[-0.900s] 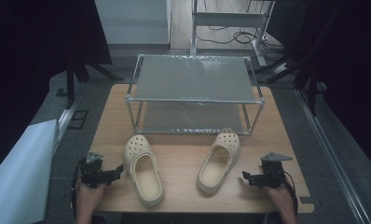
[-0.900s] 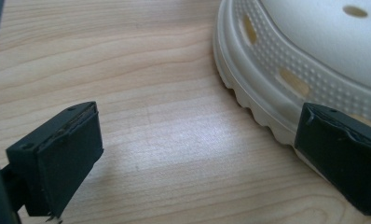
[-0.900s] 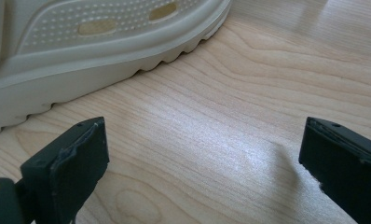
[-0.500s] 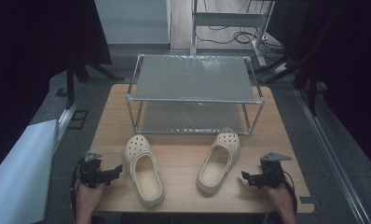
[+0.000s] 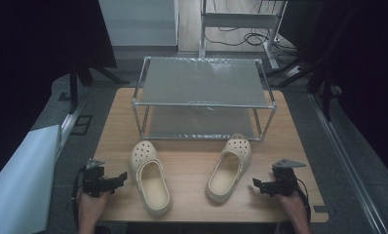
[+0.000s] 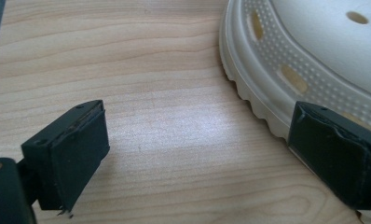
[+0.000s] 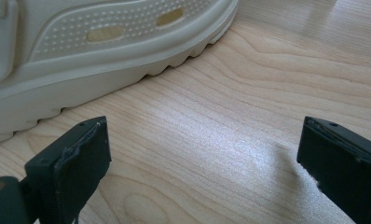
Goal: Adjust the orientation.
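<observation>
Clogs are lying side by side on the table (image 5: 192,161), in front of the two-tier metal rack (image 5: 202,97). From the high view I am reading the left clog (image 5: 150,178) with its long axis running from the rack toward me, heel end angled slightly to the right; the right clog (image 5: 228,170) is mirroring it, heel end angled to the left. I am holding the left hand-held gripper (image 5: 119,179) just beside the outer flank of the left clog, jaws pointing at it, and the right hand-held gripper (image 5: 257,184) just beside the outer flank of the right clog, jaws likewise pointing inward. Each clog is therefore lying inboard of its own hand-held gripper, and each hand is nearer to its own clog than to the other.

In the left gripper view, I am seeing both black jaws standing wide apart with only bare wood between them. The left clog's ribbed sole edge (image 6: 267,88) is sitting ahead and toward the right-hand jaw, close to it; I cannot tell whether they are touching.

In the right gripper view, the jaws are again standing wide with nothing between them. The right clog's sidewall (image 7: 104,56) is lying ahead and toward the left-hand jaw, apart from it.

I am judging that each approach calls for a short inward advance across the clog's long axis.
</observation>
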`<state>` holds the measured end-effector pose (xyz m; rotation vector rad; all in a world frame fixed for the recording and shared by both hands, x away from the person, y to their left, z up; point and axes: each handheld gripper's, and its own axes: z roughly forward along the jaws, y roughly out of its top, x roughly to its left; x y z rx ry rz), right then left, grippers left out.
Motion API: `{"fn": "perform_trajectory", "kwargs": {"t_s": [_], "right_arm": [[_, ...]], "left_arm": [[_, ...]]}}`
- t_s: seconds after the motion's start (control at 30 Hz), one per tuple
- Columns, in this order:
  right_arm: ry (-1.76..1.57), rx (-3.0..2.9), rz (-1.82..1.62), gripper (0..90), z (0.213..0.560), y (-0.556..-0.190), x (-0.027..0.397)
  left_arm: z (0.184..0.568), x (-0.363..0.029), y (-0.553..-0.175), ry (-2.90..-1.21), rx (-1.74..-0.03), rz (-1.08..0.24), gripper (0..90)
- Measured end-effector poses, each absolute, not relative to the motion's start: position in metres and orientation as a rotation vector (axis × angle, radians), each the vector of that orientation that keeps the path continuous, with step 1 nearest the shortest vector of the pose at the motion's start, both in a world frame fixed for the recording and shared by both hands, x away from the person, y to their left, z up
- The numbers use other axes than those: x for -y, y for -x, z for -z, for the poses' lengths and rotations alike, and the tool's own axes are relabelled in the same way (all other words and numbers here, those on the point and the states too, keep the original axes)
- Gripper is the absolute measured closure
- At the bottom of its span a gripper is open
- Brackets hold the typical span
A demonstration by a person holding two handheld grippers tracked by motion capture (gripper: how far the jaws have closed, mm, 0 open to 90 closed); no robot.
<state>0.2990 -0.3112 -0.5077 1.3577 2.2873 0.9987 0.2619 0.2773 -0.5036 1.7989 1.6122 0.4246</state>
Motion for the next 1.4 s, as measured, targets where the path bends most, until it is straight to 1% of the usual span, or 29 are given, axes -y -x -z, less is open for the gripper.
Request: {"fn": "perform_trajectory", "kwargs": {"t_s": [0.43, 0.73, 1.0, 1.1, 1.2, 1.4], "right_arm": [[-1.379, -2.283, -0.995, 5.2, 0.508, -0.299, 0.313], [-1.375, -2.296, -0.983, 6.9, 0.508, -0.298, 0.312], [-1.371, -2.307, -0.976, 8.1, 0.51, -0.299, 0.31], [-1.371, -2.313, -0.974, 8.4, 0.51, -0.299, 0.309], [-1.371, -2.314, -0.973, 8.6, 0.51, -0.299, 0.309], [-1.371, -2.315, -0.976, 8.9, 0.51, -0.299, 0.309]], "left_arm": [[0.488, -0.267, -0.246, -1.809, -1.573, -0.44, 4.7], [0.481, -0.259, -0.234, -1.814, -1.552, -0.417, 5.0], [0.465, -0.251, -0.224, -1.838, -1.516, -0.438, 5.0], [0.459, -0.248, -0.221, -1.834, -1.512, -0.446, 2.7], [0.453, -0.242, -0.218, -1.83, -1.497, -0.436, 0.0], [0.45, -0.22, -0.223, -1.879, -1.464, -0.423, 0.0]]}}
